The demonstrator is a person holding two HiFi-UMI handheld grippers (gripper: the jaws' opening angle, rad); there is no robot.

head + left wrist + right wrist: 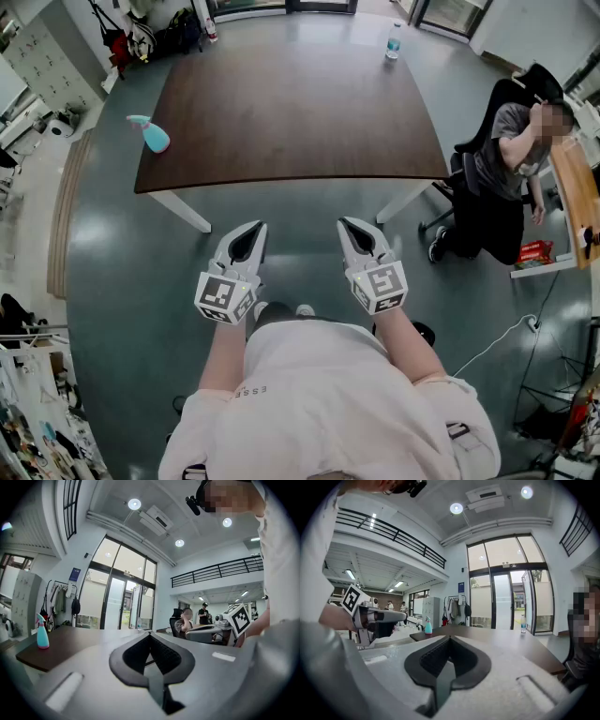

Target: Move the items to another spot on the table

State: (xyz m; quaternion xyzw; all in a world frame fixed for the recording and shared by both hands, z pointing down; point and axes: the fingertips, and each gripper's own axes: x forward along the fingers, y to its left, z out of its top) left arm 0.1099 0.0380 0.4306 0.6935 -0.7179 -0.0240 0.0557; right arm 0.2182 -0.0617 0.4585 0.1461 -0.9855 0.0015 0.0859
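Note:
A teal spray bottle (152,134) stands at the left edge of the dark wooden table (291,112); it also shows as the spray bottle (42,632) in the left gripper view and the spray bottle (428,626) in the right gripper view. A clear water bottle (394,42) stands at the table's far right corner. My left gripper (248,232) and right gripper (352,228) are held side by side over the floor, short of the table's near edge. Both are shut with nothing between their jaws.
A seated person (506,169) on a black chair is at the right of the table, beside a wooden desk (577,202). White table legs (183,211) stand at the near corners. A cable (497,342) lies on the floor at right.

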